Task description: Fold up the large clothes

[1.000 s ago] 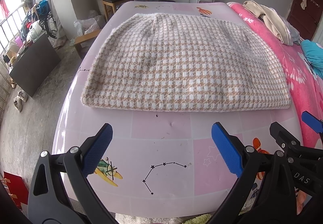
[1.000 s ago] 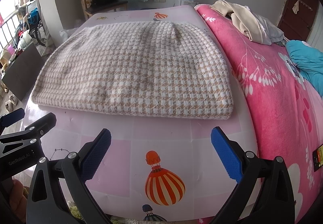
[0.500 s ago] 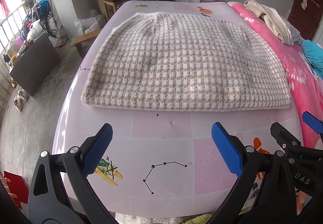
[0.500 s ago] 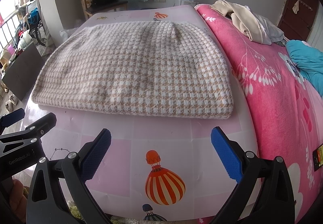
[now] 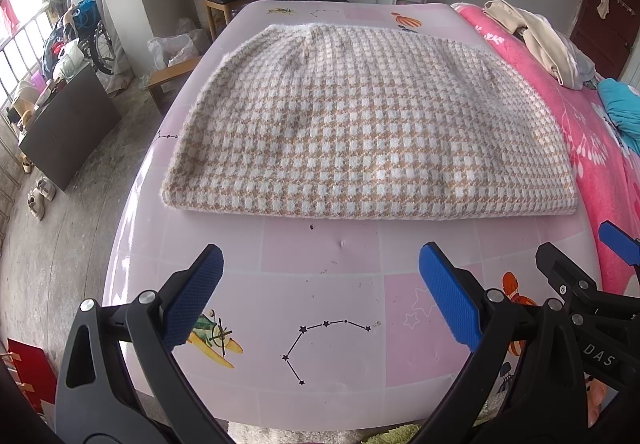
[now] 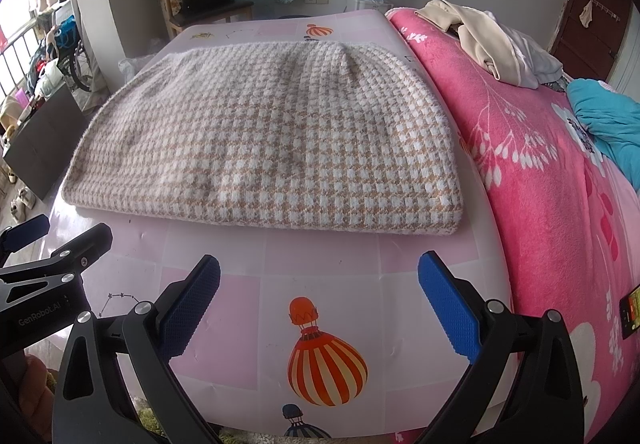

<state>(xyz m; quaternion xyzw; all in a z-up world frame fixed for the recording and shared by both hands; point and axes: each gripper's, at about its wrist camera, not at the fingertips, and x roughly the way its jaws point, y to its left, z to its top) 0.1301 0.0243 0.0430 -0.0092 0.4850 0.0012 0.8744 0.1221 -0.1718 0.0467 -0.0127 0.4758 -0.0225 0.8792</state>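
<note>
Nearby, folded checked sweater (image 5: 360, 132) on pink mat (image 5: 320, 284), clothes pile (image 6: 492, 44) beside.

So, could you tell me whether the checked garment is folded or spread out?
Folded: the checked garment lies flat with a thick doubled near edge.

A folded tan-and-white checked garment (image 5: 360, 128) lies flat on the pink table (image 5: 320, 256), its near edge running straight across. The left gripper (image 5: 320, 296) hovers above the bare tabletop short of that edge, jaws spread wide and empty. The right gripper (image 5: 580, 276) shows at the right edge, beside a pink floral blanket (image 5: 580, 112).
</note>
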